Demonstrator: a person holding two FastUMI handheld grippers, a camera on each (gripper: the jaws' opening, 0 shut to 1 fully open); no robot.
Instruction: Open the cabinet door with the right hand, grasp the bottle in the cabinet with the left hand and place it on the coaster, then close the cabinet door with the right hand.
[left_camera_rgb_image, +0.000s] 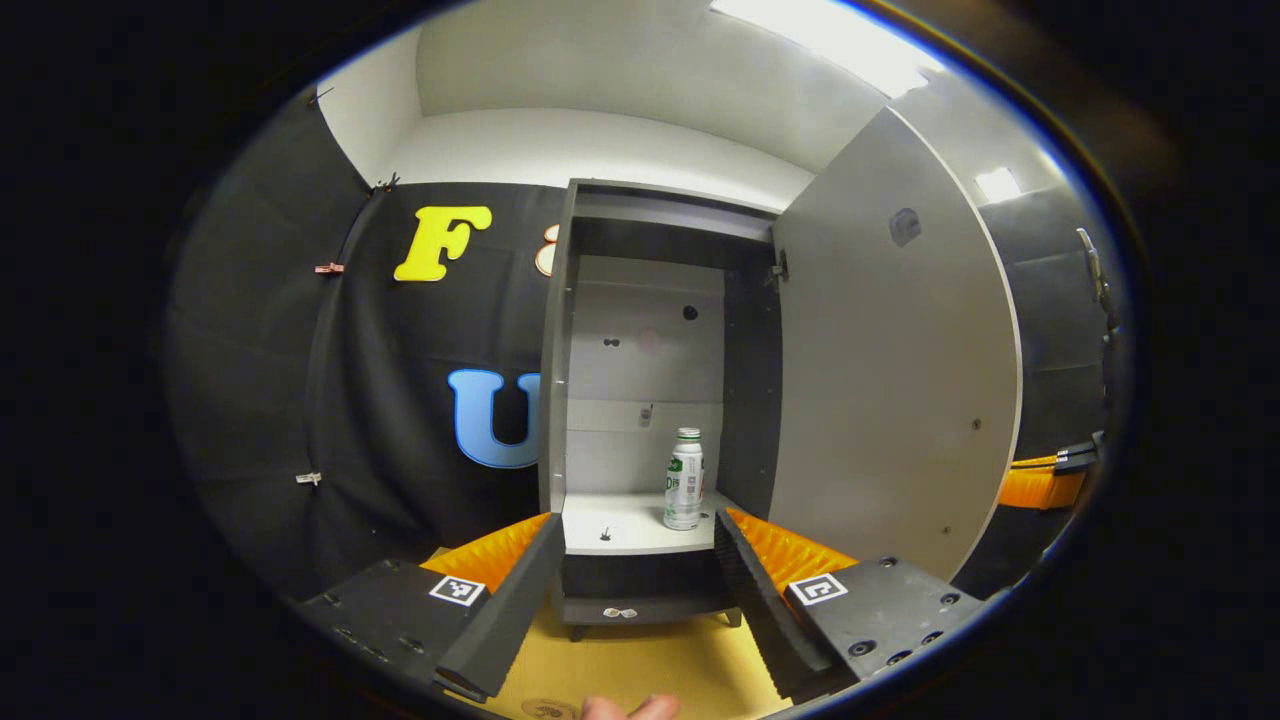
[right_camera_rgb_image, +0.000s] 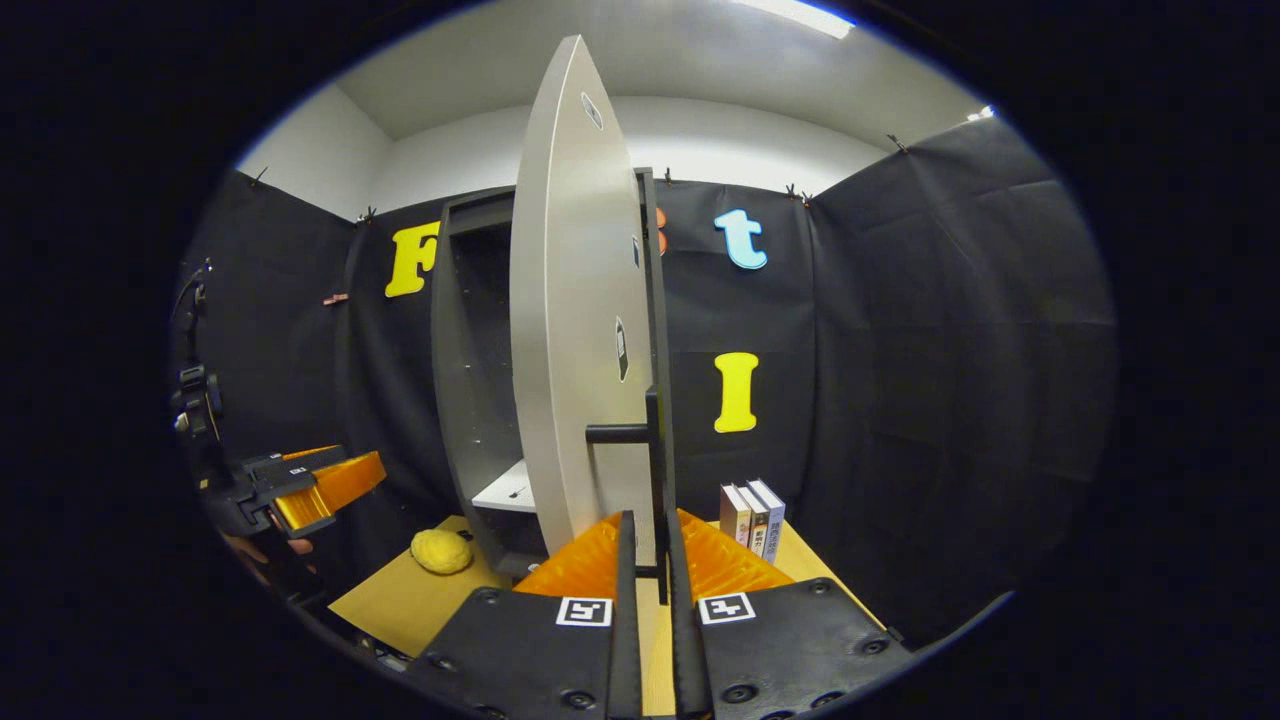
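Black cloth lines the booth behind a grey cabinet (left_camera_rgb_image: 655, 400) standing on a yellowish table (left_camera_rgb_image: 640, 665). From the left gripper view, the cabinet door (left_camera_rgb_image: 890, 360) is swung wide to the right, and the bottle (left_camera_rgb_image: 684, 479) stands upright on the pale shelf inside, toward its right side. The left gripper (left_camera_rgb_image: 640, 560) hangs in front of the shelf, fingers spread wide apart and touching nothing. A fingertip (left_camera_rgb_image: 630, 708) is cut off at the bottom edge.

From the right gripper view, the door appears nearly edge-on, hiding most of the interior. The right gripper (right_camera_rgb_image: 648, 545) is closed tight around the lower end of the dark door handle (right_camera_rgb_image: 650, 470). 3 books (right_camera_rgb_image: 752, 515) stand to the right; a yellow lump (right_camera_rgb_image: 441, 551), hard to identify, lies to the left.
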